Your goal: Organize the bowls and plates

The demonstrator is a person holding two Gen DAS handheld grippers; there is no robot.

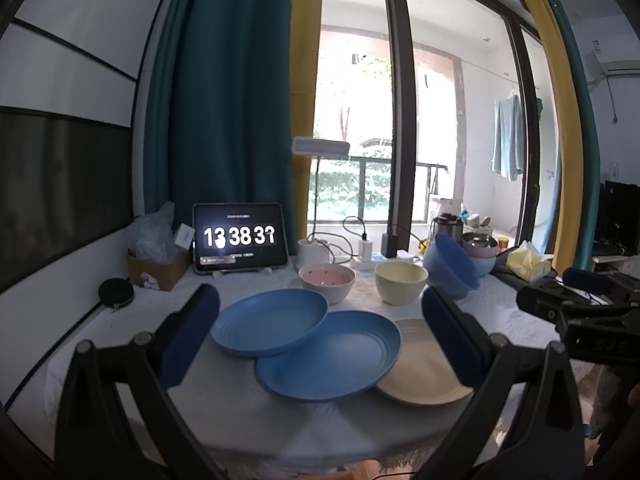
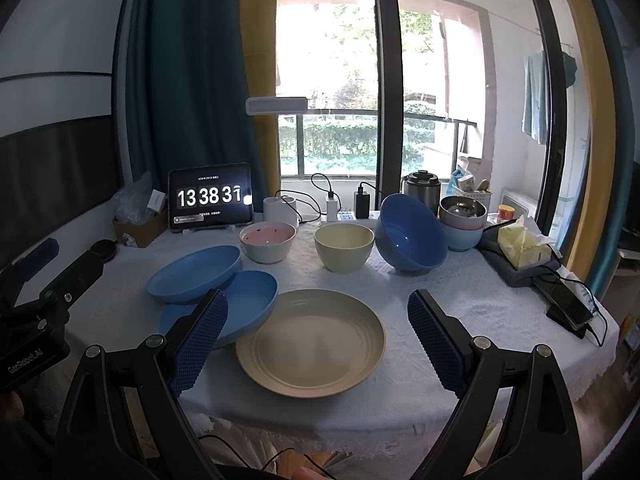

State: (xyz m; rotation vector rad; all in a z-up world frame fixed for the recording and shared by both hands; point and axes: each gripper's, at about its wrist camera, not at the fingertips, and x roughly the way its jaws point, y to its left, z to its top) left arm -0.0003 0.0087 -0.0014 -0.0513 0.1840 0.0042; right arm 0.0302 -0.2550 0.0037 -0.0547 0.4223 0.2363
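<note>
Plates and bowls lie scattered over the cloth-covered surface (image 2: 460, 288), and by the look of it your sorting has barely begun. Two blue plates overlap at your left, the far blue plate (image 2: 194, 274) resting its rim on the near blue plate (image 2: 248, 304), which in turn just overlaps the beige plate (image 2: 312, 340) at front centre. Behind them stand a pink bowl (image 2: 267, 240) and a yellow bowl (image 2: 344, 246), apart; a large blue bowl (image 2: 412, 236) leans tilted near a small stack of bowls (image 2: 462, 220). All the plates remain to be piled and the loose bowls nested. Your left tongs (image 1: 320, 340) hang spread wide and empty above the blue plates; your right tongs (image 2: 318, 336) gape equally wide over the beige plate, touching nothing.
</note>
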